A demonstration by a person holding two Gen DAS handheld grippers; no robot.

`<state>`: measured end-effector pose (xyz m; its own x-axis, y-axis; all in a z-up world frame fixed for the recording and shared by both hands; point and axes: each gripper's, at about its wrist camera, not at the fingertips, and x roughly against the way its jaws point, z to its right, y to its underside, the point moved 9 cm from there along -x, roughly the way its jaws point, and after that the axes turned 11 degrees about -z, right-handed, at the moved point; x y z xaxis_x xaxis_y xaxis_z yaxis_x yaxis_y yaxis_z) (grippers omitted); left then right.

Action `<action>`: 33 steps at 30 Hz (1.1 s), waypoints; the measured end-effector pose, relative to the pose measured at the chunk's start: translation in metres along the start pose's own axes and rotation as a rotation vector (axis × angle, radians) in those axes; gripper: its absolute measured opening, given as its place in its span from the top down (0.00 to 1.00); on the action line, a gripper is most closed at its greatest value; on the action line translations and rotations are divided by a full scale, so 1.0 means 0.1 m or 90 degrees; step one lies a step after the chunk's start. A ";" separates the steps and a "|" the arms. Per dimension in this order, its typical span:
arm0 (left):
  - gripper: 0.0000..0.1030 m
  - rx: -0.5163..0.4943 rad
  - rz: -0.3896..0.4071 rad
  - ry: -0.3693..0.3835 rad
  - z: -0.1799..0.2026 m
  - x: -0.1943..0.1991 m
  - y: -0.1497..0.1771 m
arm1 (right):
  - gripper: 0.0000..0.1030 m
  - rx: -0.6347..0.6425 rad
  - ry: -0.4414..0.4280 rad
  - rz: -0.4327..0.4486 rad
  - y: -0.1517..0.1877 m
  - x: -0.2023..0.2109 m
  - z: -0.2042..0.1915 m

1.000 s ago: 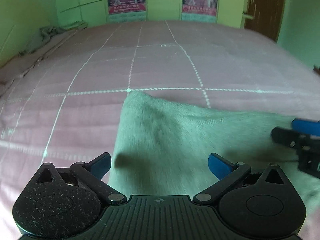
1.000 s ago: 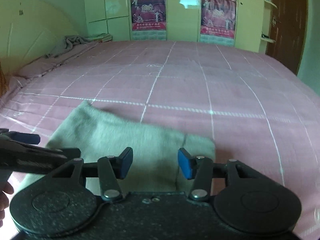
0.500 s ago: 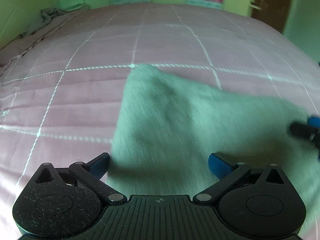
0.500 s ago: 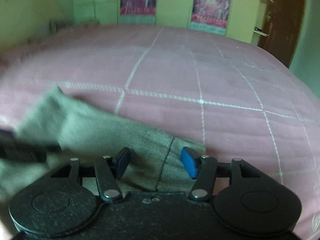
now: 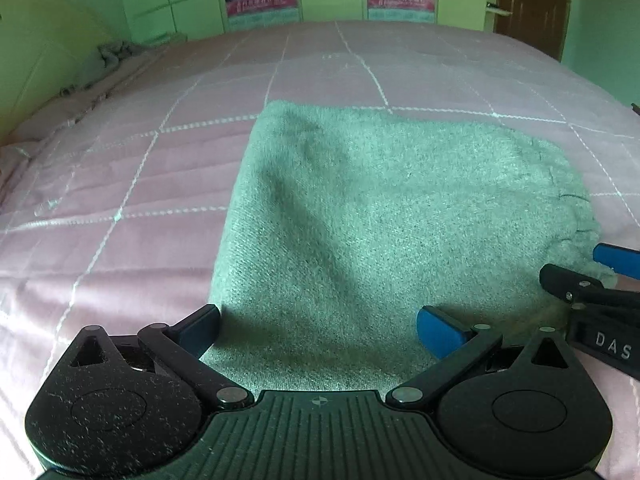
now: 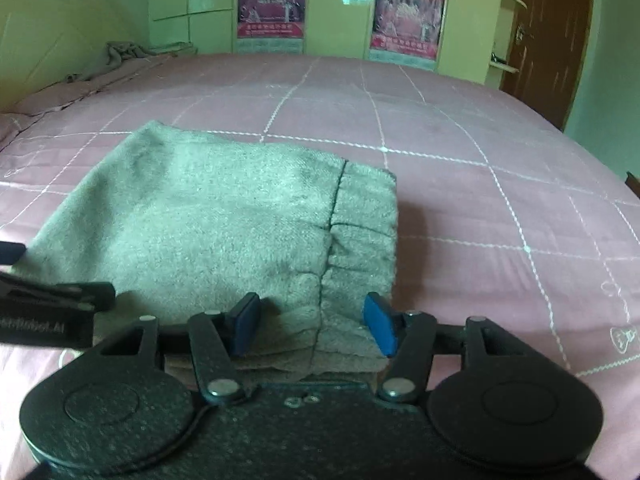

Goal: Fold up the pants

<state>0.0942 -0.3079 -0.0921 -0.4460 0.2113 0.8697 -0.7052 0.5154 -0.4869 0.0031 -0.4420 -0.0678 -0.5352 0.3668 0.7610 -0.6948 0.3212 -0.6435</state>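
Two grippers sit low in their frames with jaws spread, pinching nothing: the left gripper (image 5: 318,328) straddles the near edge of the grey pants (image 5: 400,216), the right gripper (image 6: 312,326) brackets the elastic waistband (image 6: 362,236). The pants lie folded, mid-frame on the pink quilted bed (image 6: 460,128). Likely between folds; next, both should clamp the near edge.

Folded grey pants (image 5: 384,216) lie on the pink bedspread (image 5: 120,184) before the left tongs (image 5: 320,330) (spread wide).
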 end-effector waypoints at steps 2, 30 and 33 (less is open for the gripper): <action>0.00 0.001 -0.010 0.000 0.00 0.00 0.02 | 0.42 0.004 0.007 -0.009 -0.01 0.00 -0.01; 0.00 -0.057 0.085 0.005 -0.08 2.38 1.10 | 0.19 0.007 -0.106 0.016 0.57 2.16 -0.25; 0.00 -0.038 0.120 0.009 -0.14 2.80 1.32 | 0.19 -0.003 -0.133 0.045 0.72 2.61 -0.25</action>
<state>-0.1164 -0.1693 0.0880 -0.5592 0.3205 0.7645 -0.5758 0.5134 -0.6364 -0.1746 -0.3009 0.0828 -0.6702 0.1998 0.7147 -0.6505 0.3056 -0.6954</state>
